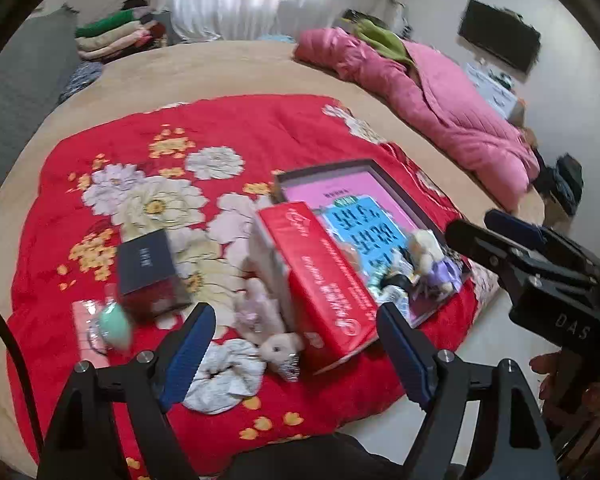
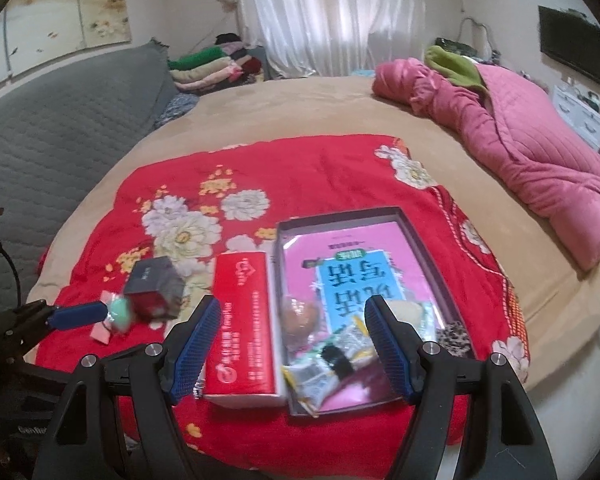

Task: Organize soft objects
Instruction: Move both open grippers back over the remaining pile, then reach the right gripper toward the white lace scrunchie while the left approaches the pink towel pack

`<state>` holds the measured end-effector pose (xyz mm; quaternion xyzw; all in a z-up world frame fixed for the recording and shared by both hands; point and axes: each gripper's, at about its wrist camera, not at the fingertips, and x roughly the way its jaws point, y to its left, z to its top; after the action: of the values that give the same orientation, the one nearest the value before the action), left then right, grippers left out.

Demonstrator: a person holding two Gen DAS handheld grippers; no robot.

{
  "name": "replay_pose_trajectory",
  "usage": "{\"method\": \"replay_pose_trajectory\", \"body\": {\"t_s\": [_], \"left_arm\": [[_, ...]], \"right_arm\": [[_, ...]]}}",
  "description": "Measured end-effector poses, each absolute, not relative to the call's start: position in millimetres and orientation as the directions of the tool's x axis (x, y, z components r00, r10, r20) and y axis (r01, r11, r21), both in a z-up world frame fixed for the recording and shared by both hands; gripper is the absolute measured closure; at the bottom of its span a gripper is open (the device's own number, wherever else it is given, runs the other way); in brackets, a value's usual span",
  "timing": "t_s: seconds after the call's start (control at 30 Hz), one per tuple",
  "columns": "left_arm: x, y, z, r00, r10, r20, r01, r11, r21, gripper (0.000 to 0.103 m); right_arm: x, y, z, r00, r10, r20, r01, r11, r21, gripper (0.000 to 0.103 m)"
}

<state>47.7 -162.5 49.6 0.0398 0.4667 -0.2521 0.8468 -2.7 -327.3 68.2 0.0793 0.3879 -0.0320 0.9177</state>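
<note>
A bedroom: a wide bed under a tan cover, with a red floral quilt spread on it, a crumpled pink duvet at the right edge, folded clothes stacked by the white curtain. On the quilt lie a shallow dark tray, a red carton touching its left wall, and a dark box.

The left gripper hangs wide open and empty over a small pink plush and a white scrunchie, both tucked against the carton. The right gripper, equally open and empty, hovers above the tray's near end, where soft bits already sit.

Likely trouble: closing on the plush may catch the scrunchie too, or nudge the carton; the quilt gives underfoot, so a finger could snag fabric.
</note>
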Motion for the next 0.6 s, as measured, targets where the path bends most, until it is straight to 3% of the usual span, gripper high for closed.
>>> {"method": "replay_pose_trajectory", "body": {"t_s": [0.6], "left_arm": [[65.1, -25.7, 81.3, 0.574, -0.276, -0.771, 0.261, 0.954, -0.147, 0.019]], "right_arm": [[7.3, -265.6, 78.7, 0.704, 0.069, -0.707, -0.013, 0.996, 0.085, 0.027]]}}
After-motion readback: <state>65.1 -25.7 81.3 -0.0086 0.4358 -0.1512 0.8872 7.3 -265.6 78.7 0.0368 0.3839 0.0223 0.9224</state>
